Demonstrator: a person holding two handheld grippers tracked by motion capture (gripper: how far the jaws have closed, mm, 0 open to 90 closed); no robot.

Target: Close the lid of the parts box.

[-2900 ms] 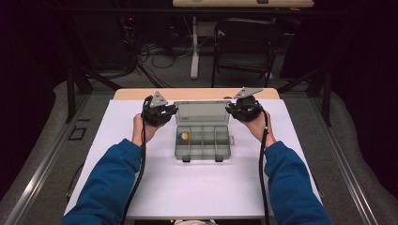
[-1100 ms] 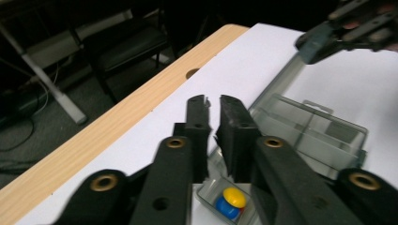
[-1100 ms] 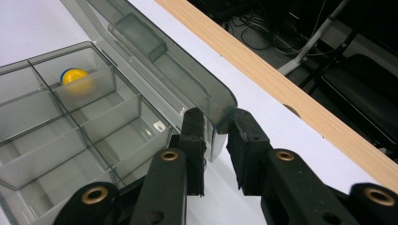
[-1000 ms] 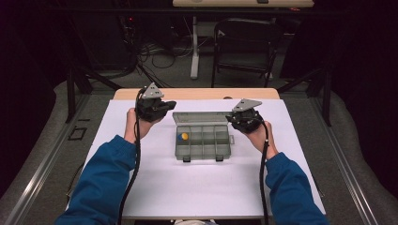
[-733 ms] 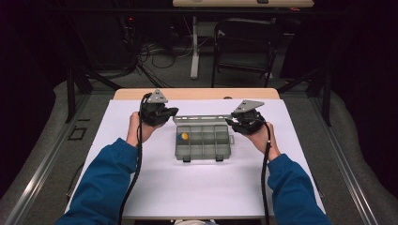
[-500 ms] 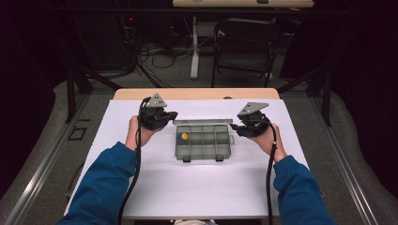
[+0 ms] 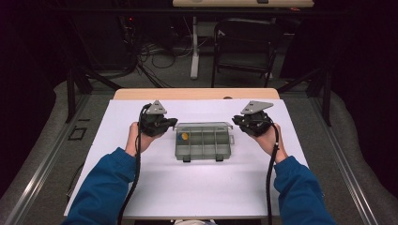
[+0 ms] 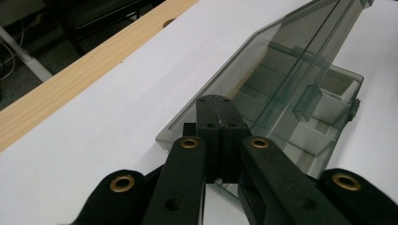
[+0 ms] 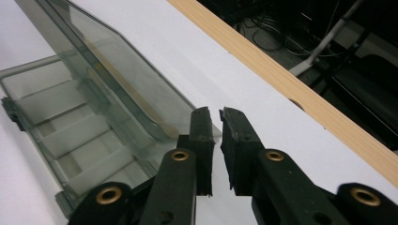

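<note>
place: lab – dark recording bay | cues: cable tangle [image 7: 155,51] on floor – metal-frame chair [image 7: 244,42] behind table [image 7: 197,93]

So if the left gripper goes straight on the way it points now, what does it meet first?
Most likely the raised clear lid of the compartment box: the shut left gripper points at its near corner, though the depth is unclear.

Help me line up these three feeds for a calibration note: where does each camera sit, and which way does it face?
High view: above the person's side, looking forward and down at the table; sleeves, hands, left gripper and right gripper show.
Left gripper view: on the left gripper, looking along its shut jaws at the box.
Right gripper view: on the right gripper, jaws slightly parted, beside the raised lid.
All three share the box and table.
</note>
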